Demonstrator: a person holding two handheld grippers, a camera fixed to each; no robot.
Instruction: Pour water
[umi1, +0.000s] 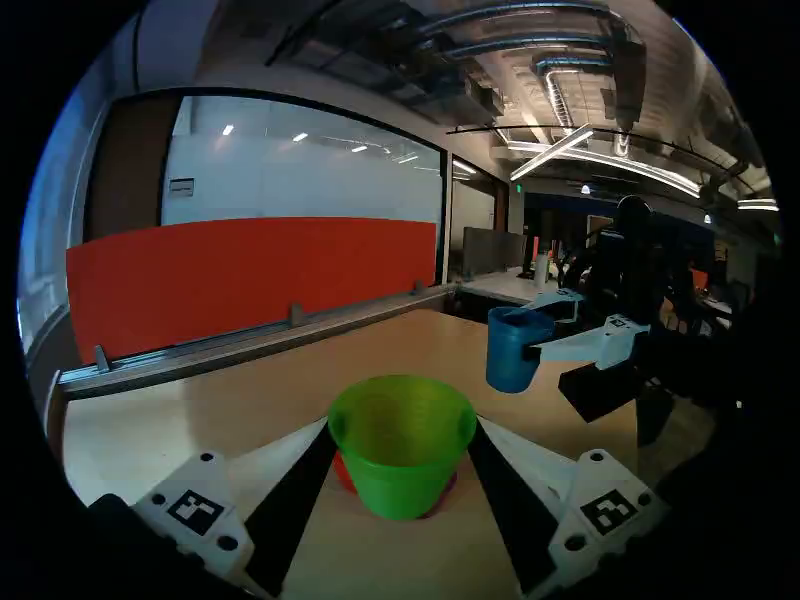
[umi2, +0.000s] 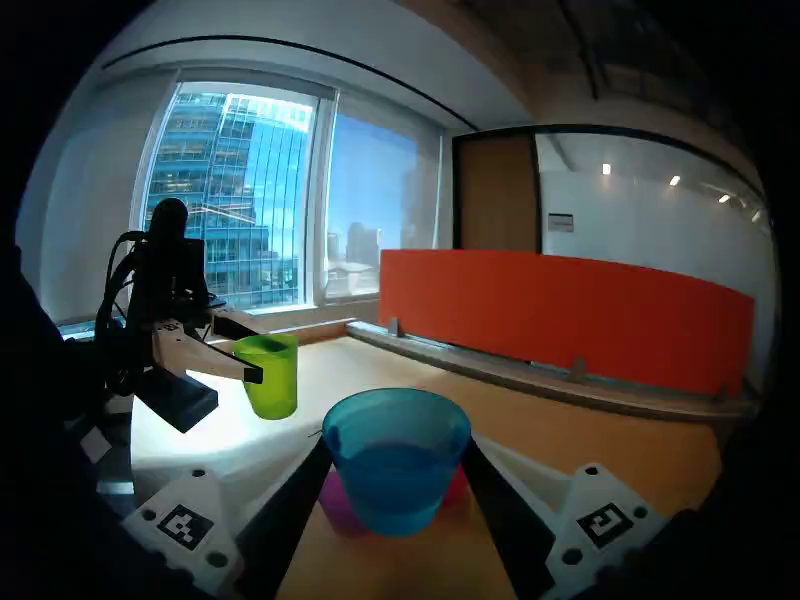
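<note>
A green cup (umi1: 402, 443) stands upright between the fingers of my left gripper (umi1: 400, 470), which is shut on it above a wooden table (umi1: 250, 400). Farther off in the left gripper view, the right gripper (umi1: 560, 345) holds a blue cup (umi1: 516, 348) upright. The right gripper view shows that blue cup (umi2: 397, 472) close up, my right gripper (umi2: 397, 490) shut on it. I cannot make out its contents for sure. At the left of that view, the left gripper (umi2: 215, 355) holds the green cup (umi2: 270, 373) over the table (umi2: 560, 440).
An orange partition (umi1: 250, 275) with a metal rail runs along the table's far edge. Large windows (umi2: 245, 195) stand behind the left gripper in the right gripper view. Office desks (umi1: 510, 285) lie beyond the table.
</note>
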